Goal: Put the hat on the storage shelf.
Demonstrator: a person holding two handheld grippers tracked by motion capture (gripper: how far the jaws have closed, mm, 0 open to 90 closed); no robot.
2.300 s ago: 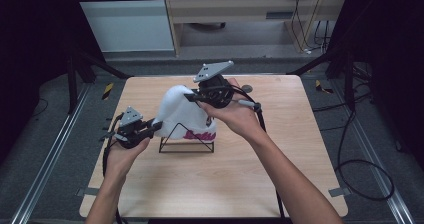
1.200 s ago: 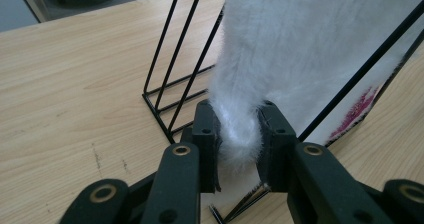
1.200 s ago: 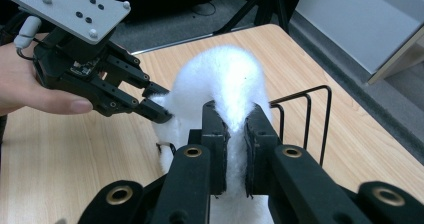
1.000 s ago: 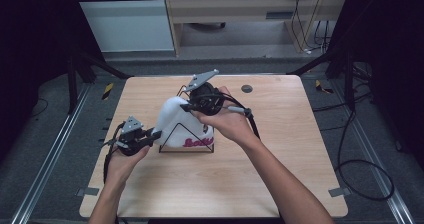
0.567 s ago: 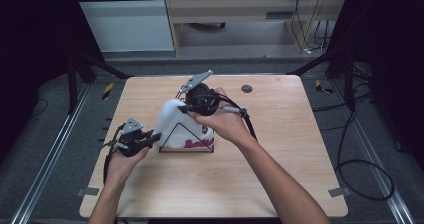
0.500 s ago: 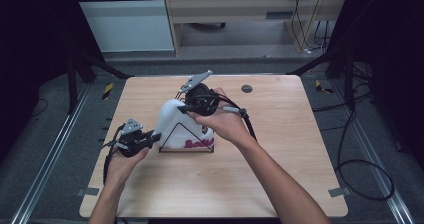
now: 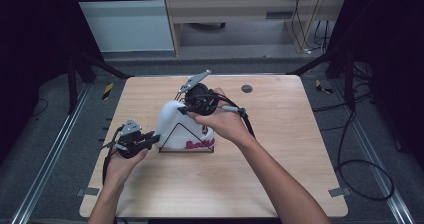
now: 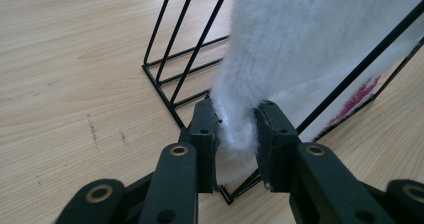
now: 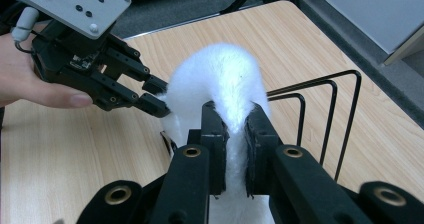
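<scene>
1. High view: my left tool (image 7: 150, 140) pinches the low near corner of the white fleecy cloth (image 7: 172, 126), and my right tool (image 7: 186, 109) clamps its top edge. I judge this two-point hold keeps the cloth spread over the black wire rack (image 7: 186, 139) in the middle of the worktop (image 7: 280, 149). My right hand covers part of the cloth, and its pink lettering is cut off.
2. Left gripper view: both jaws are closed on the cloth's (image 8: 310, 49) hanging corner, just beside the rack's (image 8: 165, 79) base; the cloth's upper part runs out of frame.
3. Right gripper view: my jaws squeeze a fold at the cloth's (image 9: 220, 79) crest. The left tool (image 9: 157, 96) bites the far edge. The rack's (image 9: 325, 109) loops stand beside it.
</scene>
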